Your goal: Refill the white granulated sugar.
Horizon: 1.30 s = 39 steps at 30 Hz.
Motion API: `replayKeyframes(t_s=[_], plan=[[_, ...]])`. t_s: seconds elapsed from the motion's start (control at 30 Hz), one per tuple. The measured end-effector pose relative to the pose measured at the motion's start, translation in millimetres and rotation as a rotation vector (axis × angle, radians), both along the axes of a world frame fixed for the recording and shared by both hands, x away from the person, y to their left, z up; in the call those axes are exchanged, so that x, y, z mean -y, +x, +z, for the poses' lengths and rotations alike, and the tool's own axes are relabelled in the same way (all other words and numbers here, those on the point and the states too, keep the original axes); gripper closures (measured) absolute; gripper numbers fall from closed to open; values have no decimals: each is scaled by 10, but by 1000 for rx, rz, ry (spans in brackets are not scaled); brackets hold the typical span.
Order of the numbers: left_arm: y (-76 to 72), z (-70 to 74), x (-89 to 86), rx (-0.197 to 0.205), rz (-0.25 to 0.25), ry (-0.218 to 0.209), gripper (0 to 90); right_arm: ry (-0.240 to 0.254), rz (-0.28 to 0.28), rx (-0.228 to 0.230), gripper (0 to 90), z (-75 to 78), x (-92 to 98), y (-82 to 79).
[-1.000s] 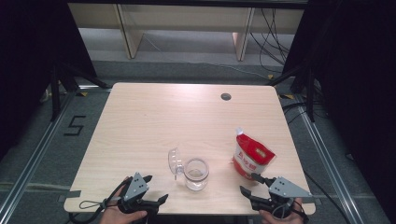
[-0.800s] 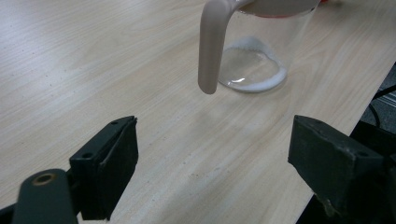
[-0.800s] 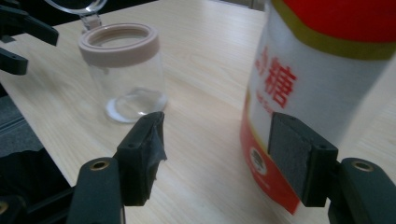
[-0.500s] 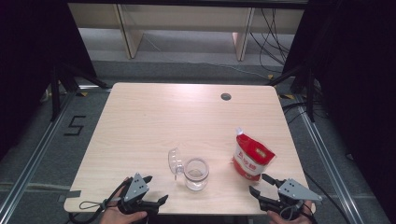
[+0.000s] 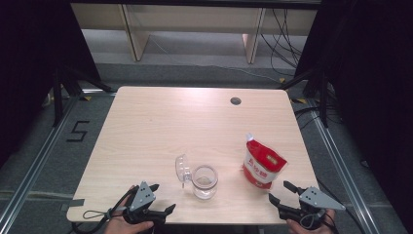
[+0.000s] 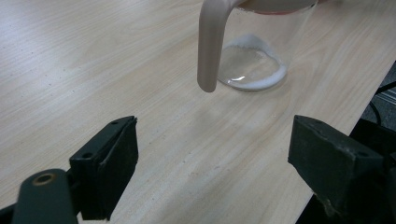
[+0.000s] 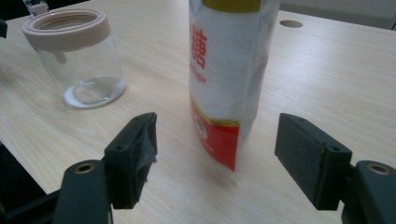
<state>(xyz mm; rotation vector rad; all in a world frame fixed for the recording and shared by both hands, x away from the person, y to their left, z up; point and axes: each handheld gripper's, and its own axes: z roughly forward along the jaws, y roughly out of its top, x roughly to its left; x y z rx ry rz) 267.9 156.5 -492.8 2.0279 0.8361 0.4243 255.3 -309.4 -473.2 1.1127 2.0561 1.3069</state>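
the right tongs (image 5: 281,191) sit at the desk's (image 5: 160,126) near edge with jaws apart, having just been opening with nothing between them; the red and white pouch (image 5: 262,162) stands just beyond them. the glass jar (image 5: 205,181) sits between both tongs, nearer the left tongs (image 5: 160,198), whose jaws also stand apart.

Around you: light wooden rectangular bench (image 5: 160,126) with round cable hole (image 5: 235,101); grey carpet floor (image 5: 195,53); black curtains (image 5: 29,58); pale wooden shelf unit (image 5: 190,24); black trailing cables (image 5: 282,34).
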Motion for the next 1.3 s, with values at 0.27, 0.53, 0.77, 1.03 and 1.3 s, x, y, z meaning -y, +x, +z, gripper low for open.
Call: replayKeyframes(t_s=[0.27,0.53,0.77,1.03,1.3], plan=[[0,-9,8,0,12,-13,158,-8,1,6,166,-27,12,78],[18,-27,11,5,4,6,158,-14,21,46,164,-74,2,192],[12,-23,11,-6,0,12,157,11,48,57,168,-116,-86,297],[16,-32,22,-5,8,-7,157,23,69,92,174,-177,-157,467],[17,-30,12,-7,-4,13,158,15,83,81,172,-195,-302,576]])
